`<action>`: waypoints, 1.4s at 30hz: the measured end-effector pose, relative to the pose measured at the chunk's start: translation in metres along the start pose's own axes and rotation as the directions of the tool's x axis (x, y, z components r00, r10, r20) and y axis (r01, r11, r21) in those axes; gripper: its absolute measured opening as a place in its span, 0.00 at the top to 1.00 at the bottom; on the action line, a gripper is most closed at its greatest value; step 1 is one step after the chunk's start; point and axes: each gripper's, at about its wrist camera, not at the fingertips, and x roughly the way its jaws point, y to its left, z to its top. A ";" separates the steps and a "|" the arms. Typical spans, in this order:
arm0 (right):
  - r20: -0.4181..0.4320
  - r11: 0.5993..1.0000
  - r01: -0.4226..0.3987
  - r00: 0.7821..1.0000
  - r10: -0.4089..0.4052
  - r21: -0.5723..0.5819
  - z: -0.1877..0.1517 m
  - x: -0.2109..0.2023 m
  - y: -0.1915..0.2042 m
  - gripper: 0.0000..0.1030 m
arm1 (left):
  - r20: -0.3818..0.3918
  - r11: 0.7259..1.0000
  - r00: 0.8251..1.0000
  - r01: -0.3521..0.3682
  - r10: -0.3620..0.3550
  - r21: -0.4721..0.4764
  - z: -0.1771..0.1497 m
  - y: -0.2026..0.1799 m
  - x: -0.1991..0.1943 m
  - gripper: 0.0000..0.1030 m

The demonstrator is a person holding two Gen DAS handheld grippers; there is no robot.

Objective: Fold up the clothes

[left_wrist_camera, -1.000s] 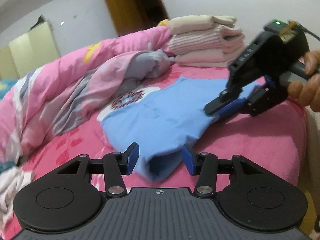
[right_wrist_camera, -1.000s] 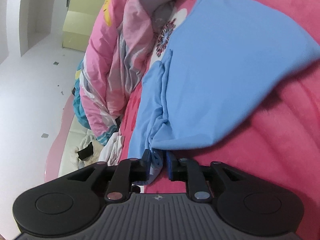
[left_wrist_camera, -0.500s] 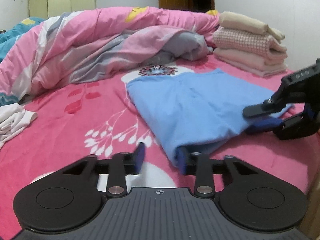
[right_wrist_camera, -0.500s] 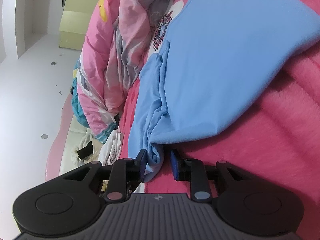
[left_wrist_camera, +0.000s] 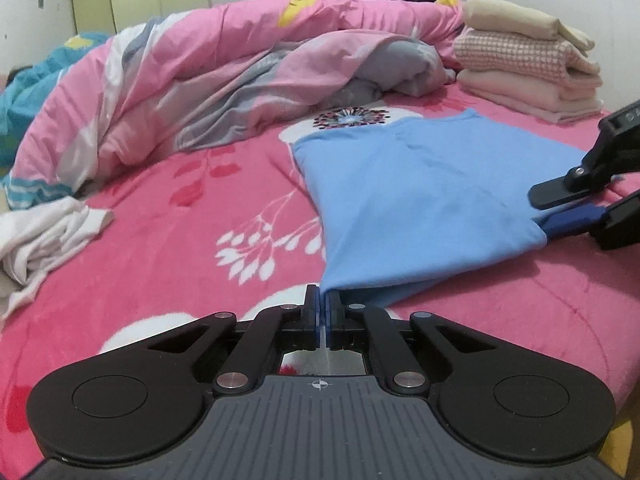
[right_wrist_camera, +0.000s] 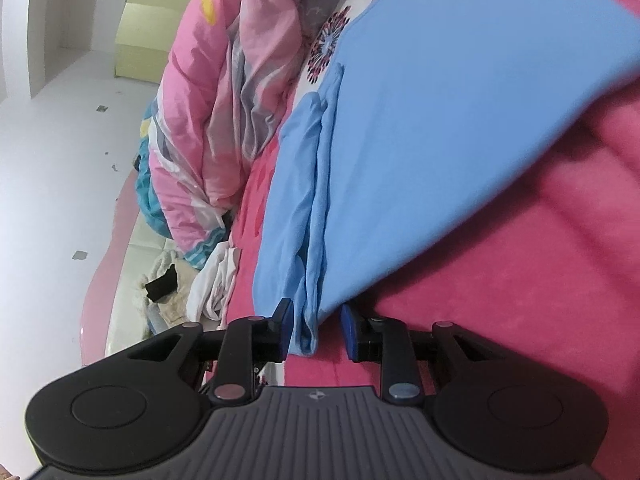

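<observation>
Since a second ago our left gripper [left_wrist_camera: 322,312] has swung to the near corner of the blue garment [left_wrist_camera: 420,208] and its jaws have just been closing, now pinched shut on the hem, while our right gripper [right_wrist_camera: 316,326] has opened a little and now stands partly open around the bunched corner at the frame's lower centre, the pads not pressing. We judge both corners are being taken so the garment, flat on the pink bed [left_wrist_camera: 168,248], can be folded. We count two grippers, one blue garment, one stack [left_wrist_camera: 524,68] of four folded pieces at upper right, and one white cloth [left_wrist_camera: 48,236] at left.
</observation>
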 end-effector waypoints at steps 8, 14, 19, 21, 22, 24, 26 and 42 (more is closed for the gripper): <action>0.041 0.999 -0.033 0.999 0.034 -0.015 0.007 -0.012 0.010 0.71 | 0.010 1.000 1.000 0.009 -0.008 -0.018 -0.002 0.002 0.000 0.97; 0.036 1.000 0.000 0.999 0.001 -0.011 0.019 0.011 0.010 0.68 | 0.017 1.000 1.000 0.009 -0.009 -0.022 -0.003 0.002 0.000 0.97; -0.003 0.998 0.035 0.999 -0.035 -0.048 0.021 0.028 0.016 0.68 | 0.025 1.000 1.000 0.015 -0.014 -0.023 -0.005 0.003 0.000 0.97; -0.014 0.997 0.047 0.999 -0.048 -0.064 0.020 0.033 0.019 0.68 | 0.030 1.000 0.999 0.018 -0.017 -0.025 -0.005 0.003 -0.001 0.97; -0.018 0.996 0.049 0.999 -0.051 -0.069 0.020 0.035 0.020 0.68 | 0.032 1.000 0.999 0.019 -0.018 -0.024 -0.006 0.003 -0.001 0.97; -0.019 0.996 0.049 0.999 -0.051 -0.076 0.020 0.036 0.021 0.69 | 0.041 1.000 0.999 0.025 -0.024 -0.012 -0.007 0.003 -0.002 0.96; -0.017 0.996 0.046 0.999 -0.047 -0.078 0.020 0.036 0.021 0.75 | 0.046 1.000 0.998 0.031 -0.031 0.005 -0.007 0.003 -0.004 0.93; 0.009 0.996 -0.071 0.997 0.072 -0.049 0.031 0.030 0.019 0.96 | 0.196 0.970 0.979 0.001 -0.050 0.242 -0.001 -0.041 -0.036 0.43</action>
